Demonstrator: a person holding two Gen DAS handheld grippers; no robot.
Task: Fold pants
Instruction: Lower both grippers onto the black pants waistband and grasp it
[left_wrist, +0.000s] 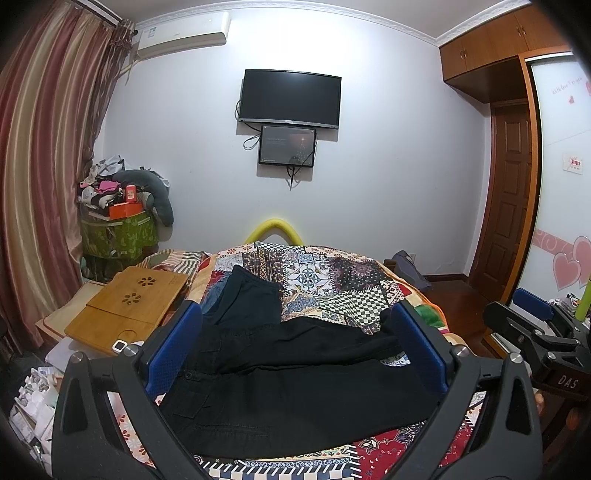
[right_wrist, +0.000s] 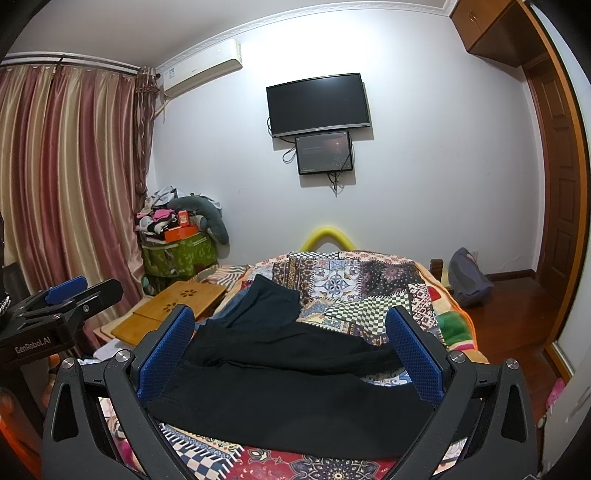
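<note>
above black pants (left_wrist: 295, 387), left tool (left_wrist: 295, 347) wide open, right tool (right_wrist: 291, 350) likewise, both holding nothing

Left gripper (left_wrist: 295, 343) and right gripper (right_wrist: 291, 350) are side by side, jaws wide apart, holding nothing

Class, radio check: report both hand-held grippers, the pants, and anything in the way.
Left hand-held gripper open, right hand-held gripper open, both empty. Black pants spread on quilt, unfolded. Second dark garment just beyond.
</note>
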